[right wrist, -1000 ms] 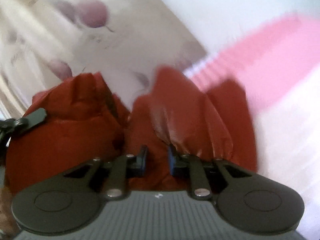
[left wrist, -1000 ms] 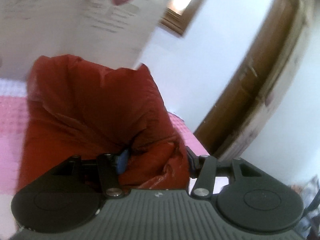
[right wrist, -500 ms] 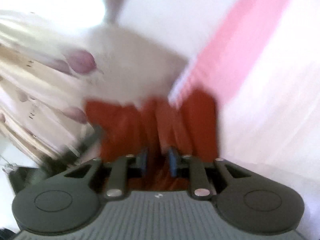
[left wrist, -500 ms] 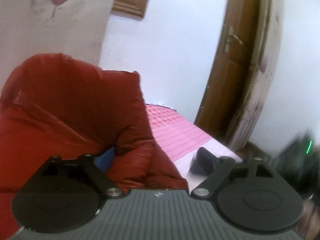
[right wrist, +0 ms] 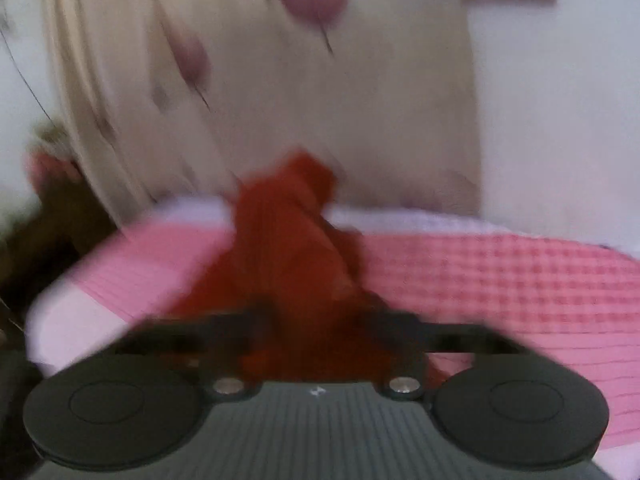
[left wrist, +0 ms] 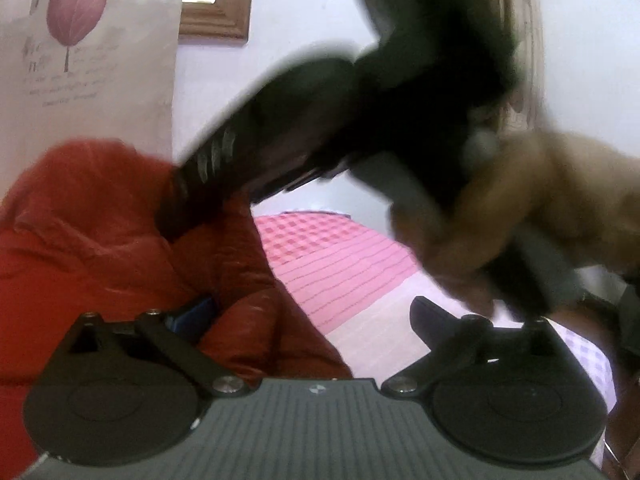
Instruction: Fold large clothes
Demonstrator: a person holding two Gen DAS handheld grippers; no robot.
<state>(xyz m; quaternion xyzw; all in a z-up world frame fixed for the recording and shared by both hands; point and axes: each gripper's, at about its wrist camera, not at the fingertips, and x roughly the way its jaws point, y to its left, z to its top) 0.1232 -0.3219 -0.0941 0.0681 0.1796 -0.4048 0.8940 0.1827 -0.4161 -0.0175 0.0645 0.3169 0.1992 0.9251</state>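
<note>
A red padded jacket (left wrist: 100,248) is heaped on the bed at the left of the left wrist view. My left gripper (left wrist: 308,312) is open and its jaws are still opening. A fold of the jacket lies against the left finger, but no pad presses on it. My right gripper (left wrist: 176,216), held by a hand (left wrist: 500,220), crosses above and reaches into the jacket's top. The right wrist view is blurred. There the right gripper (right wrist: 320,312) has red jacket (right wrist: 288,220) cloth between its closing jaws, stretched up from the bed.
The bed has a pink checked and striped cover (left wrist: 332,256) (right wrist: 500,280). Behind it hangs a pale curtain with purple leaf prints (left wrist: 80,40) (right wrist: 280,80). A white wall carries a wood-framed window (left wrist: 216,20).
My left jaws have spread wide and let go of the jacket. The right gripper and its hand have come into the left view. The right gripper has risen and rolled with red cloth in it.
</note>
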